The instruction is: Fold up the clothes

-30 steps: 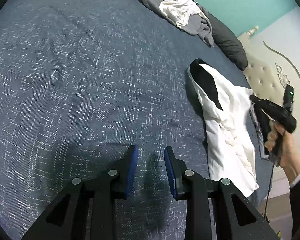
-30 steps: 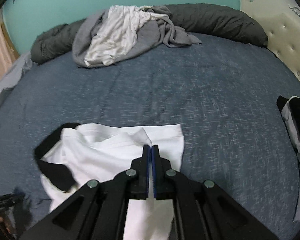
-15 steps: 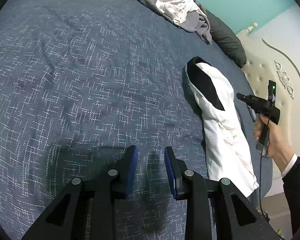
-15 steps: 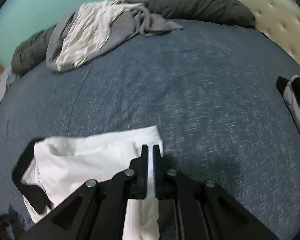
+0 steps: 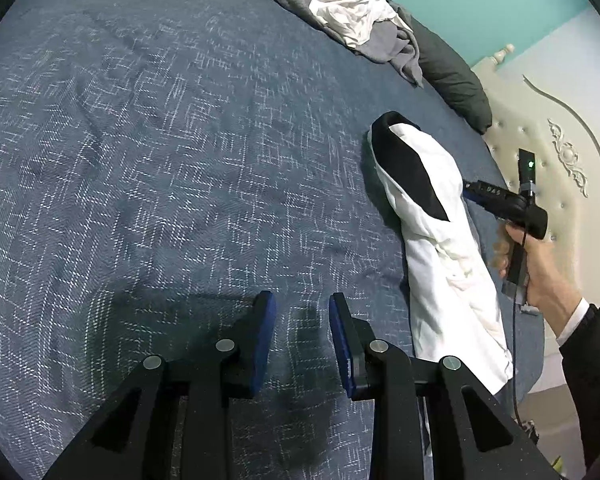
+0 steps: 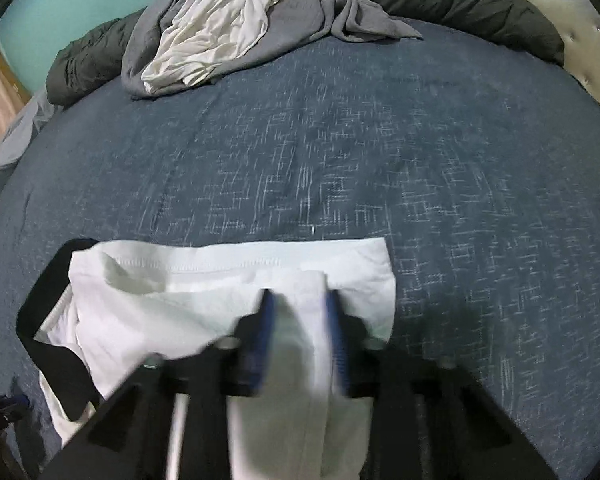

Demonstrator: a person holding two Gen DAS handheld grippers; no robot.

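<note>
White cotton with black trim, that's the shirt (image 6: 204,304) being worked on, lying on the blue patterned bed (image 6: 340,160) and already folded lengthwise into a long narrow strip, black collar end pointing toward the far pillows. Makes sense as a halfway fold: sides in, then it likely gets halved or thirded along its length.

Right gripper (image 6: 300,340) sits right over the near hem area with its fingers spread apart and white fabric showing between them, nothing pinched. That view is blurry, so I can't tell if the tips touch the cloth. My guess is it just let go or is lining up a new grab on that edge.

Left gripper (image 5: 302,340) hovers over bare bedspread just beside the shirt's left side, fingers open and holding nothing. Probably parked there so it's out of the way while the right hand (image 5: 540,268) does its bit.

Pile of grey and white laundry (image 6: 236,24) waits at the far end against a dark bolster pillow (image 6: 460,4), well apart from the working spot.
</note>
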